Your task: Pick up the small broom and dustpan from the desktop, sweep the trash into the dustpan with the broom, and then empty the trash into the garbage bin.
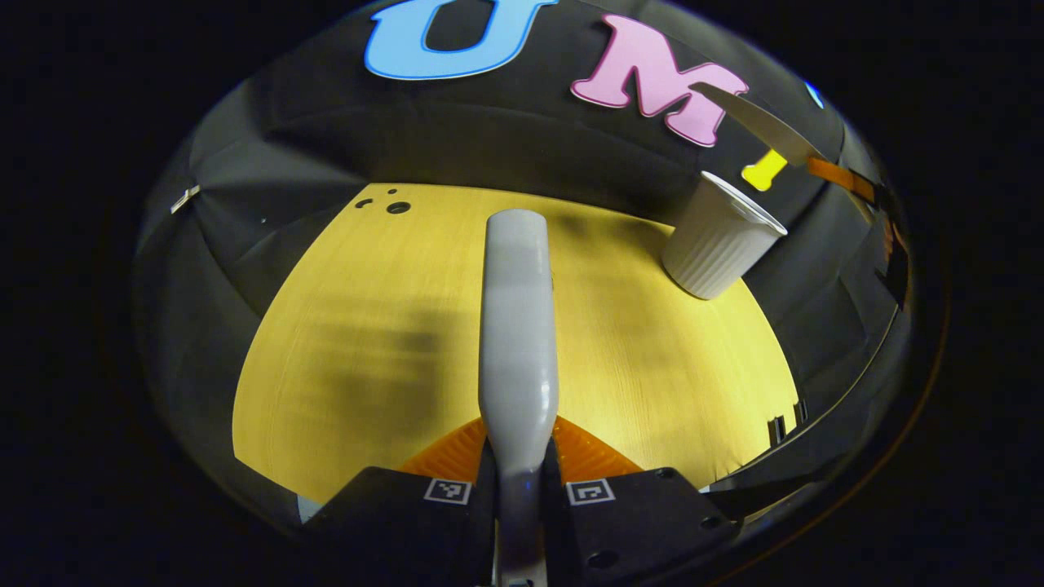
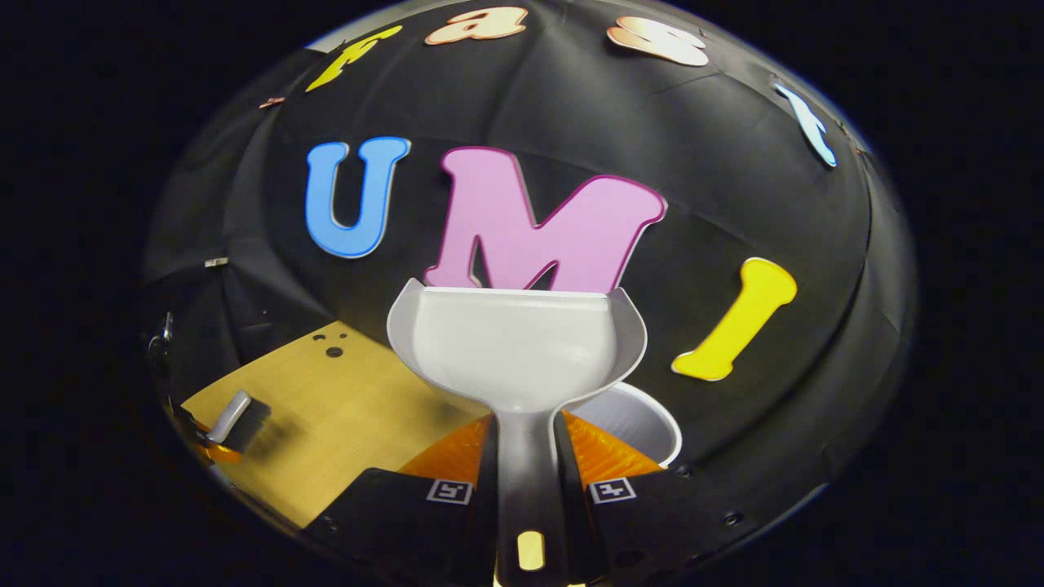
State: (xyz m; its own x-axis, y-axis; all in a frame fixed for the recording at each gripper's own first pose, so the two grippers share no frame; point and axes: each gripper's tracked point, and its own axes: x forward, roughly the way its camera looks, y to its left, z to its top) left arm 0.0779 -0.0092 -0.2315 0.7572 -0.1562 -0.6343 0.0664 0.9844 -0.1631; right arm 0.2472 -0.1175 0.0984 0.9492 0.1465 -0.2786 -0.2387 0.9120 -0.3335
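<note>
The desk (image 1: 391,326) lies bare and yellow under the left gripper (image 1: 519,469), with no trash to be seen on the stretch in view, which suggests the sweeping is done. Near its far right corner stands the bin (image 1: 718,244), a white ribbed cup; from the right gripper view its rim (image 2: 644,420) sits just below and behind the dustpan (image 2: 518,346). The bin's inside looks pale and I cannot tell whether anything lies in it.

The dustpan is held above the bin with its scoop facing the camera, most likely so the trash can slide out over the lip. Its tray looks clean and empty from here. The right gripper (image 2: 528,489) has both fingers pressed on the dustpan's handle, jaws closed tight around it.

The broom (image 1: 517,326) is kept low over the desk, well apart from the bin, seemingly parked out of the way during the emptying. The left gripper's jaws clamp its pale handle on both sides. The bristles are not visible from this angle.
</note>
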